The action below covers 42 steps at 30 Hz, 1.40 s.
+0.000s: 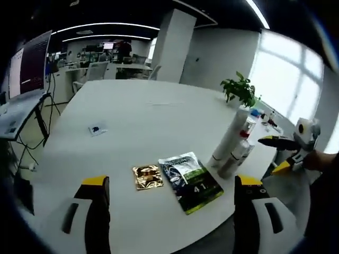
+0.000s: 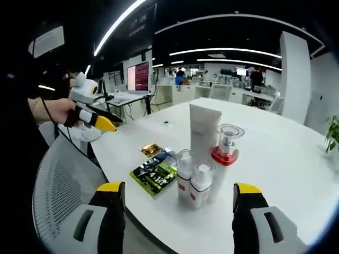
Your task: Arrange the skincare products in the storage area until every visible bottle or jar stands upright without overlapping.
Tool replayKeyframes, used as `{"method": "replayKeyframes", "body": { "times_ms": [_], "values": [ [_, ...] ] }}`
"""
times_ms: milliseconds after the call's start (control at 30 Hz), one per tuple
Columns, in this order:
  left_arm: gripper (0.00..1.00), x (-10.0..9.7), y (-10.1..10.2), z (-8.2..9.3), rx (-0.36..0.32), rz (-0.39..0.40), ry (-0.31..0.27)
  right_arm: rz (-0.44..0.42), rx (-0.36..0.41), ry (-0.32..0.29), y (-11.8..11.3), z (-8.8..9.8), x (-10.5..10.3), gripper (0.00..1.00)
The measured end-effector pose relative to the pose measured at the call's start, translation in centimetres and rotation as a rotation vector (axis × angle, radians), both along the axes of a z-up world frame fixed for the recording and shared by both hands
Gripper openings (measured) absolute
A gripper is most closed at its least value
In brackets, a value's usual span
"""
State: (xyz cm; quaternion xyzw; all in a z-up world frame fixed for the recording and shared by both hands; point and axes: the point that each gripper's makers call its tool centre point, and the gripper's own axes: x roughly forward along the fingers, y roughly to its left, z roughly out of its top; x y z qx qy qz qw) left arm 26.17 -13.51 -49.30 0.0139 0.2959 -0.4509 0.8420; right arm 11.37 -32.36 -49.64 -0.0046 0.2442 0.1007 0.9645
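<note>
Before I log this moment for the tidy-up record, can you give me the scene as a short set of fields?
surface: white table
upright items: tall white tube; two small white bottles side by side in front of it; clear-capped bottle with red base beside the tube
flat items: green and black sachet; gold sachet
left gripper: open, holding nothing, over the table edge near the sachets
right gripper: open, holding nothing, facing the small bottles
other: potted plant; grey mesh chair
</note>
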Motion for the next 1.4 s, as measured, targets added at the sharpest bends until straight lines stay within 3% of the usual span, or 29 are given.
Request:
{"method": "replayKeyframes", "body": {
  "times_ms": [367,967,1400],
  "values": [
    [0.90,-0.4,0.8,-0.8,-0.005,0.052,0.006,-0.038,0.024,-0.005,-0.6,0.0,0.1,0.87],
    [0.90,-0.5,0.9,-1.0,0.020,0.028,0.006,-0.049,0.026,-0.009,-0.7,0.2,0.0,0.86],
    [0.89,1.3,1.1,-2.1,0.083,-0.010,0.004,-0.078,0.019,-0.015,-1.4,0.2,0.1,0.86]
  ]
}}
